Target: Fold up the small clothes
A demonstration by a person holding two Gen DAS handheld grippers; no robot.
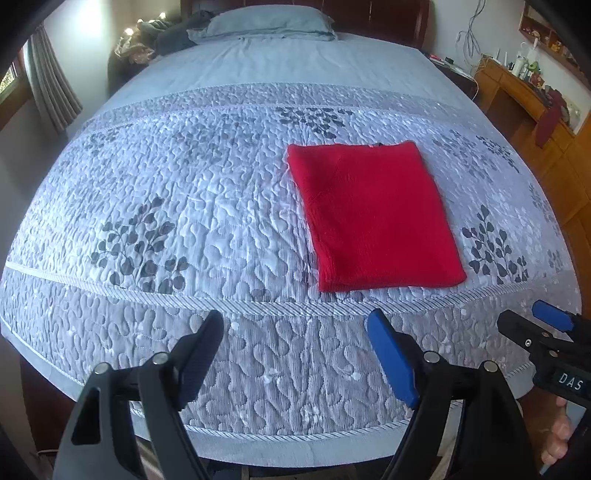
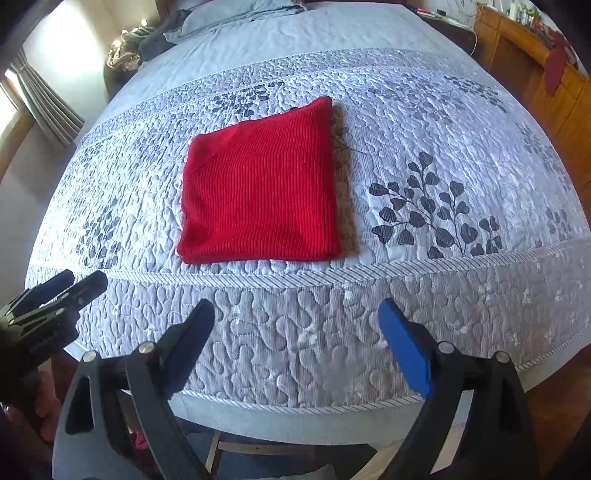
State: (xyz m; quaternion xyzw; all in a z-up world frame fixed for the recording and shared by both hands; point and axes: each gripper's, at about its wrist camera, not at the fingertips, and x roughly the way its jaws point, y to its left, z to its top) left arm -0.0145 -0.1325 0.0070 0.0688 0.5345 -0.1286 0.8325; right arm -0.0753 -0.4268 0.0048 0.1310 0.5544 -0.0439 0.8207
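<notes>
A red knit garment lies folded into a flat rectangle on the quilted bed; it also shows in the right wrist view. My left gripper is open and empty, held over the near edge of the bed, short of the garment and to its left. My right gripper is open and empty, just short of the garment's near edge. The right gripper also shows at the lower right of the left wrist view. The left gripper shows at the left edge of the right wrist view.
The bed has a grey-white quilt with leaf prints and a pillow at the head. A wooden dresser with clutter stands to the right. Curtains hang at the left. Dark clothes are piled beside the pillow.
</notes>
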